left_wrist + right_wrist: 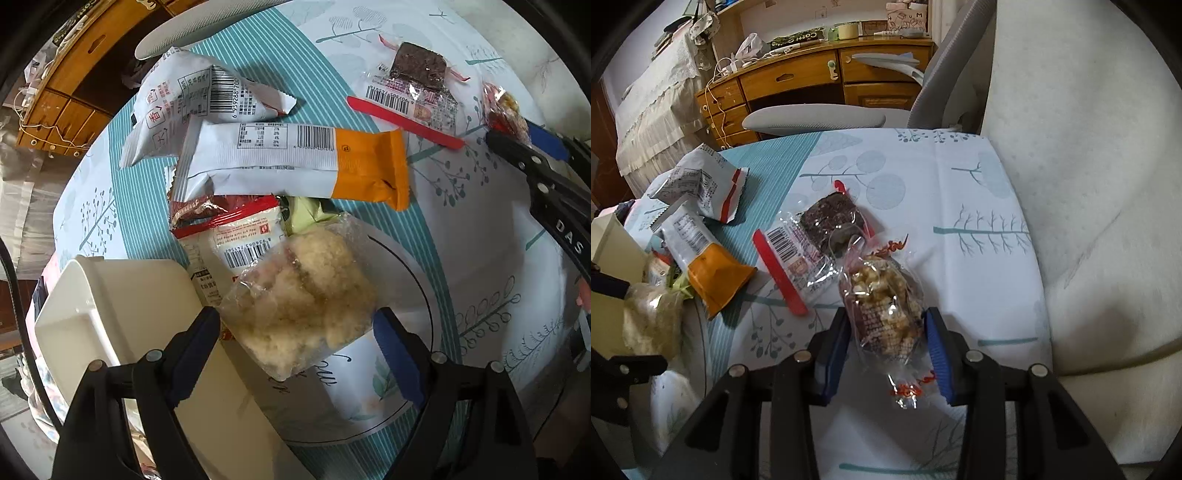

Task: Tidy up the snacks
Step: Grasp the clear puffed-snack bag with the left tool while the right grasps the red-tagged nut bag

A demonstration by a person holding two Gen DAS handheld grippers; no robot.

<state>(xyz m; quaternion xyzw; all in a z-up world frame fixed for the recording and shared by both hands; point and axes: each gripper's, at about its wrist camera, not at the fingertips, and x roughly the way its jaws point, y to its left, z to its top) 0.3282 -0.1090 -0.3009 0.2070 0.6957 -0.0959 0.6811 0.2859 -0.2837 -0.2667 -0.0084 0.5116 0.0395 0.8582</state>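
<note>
Right gripper (886, 347) clamps the clear popcorn packet (882, 306) between its pads for lifting, while left gripper (295, 354), jaws wide, straddles the crumbly bagged snack (303, 295) beside the white bin (122, 295).

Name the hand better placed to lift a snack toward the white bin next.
Left: its open gripper straddles the crumbly clear-wrapped snack right beside the white bin. The right gripper pinches the puffed-grain packet farther off.

The tablecloth (960, 192) is white with teal stripes and tree prints — one snack packet (295, 162) is white with an orange end, another (417, 92) clear with red edges; the box (122, 295) is cream.
</note>
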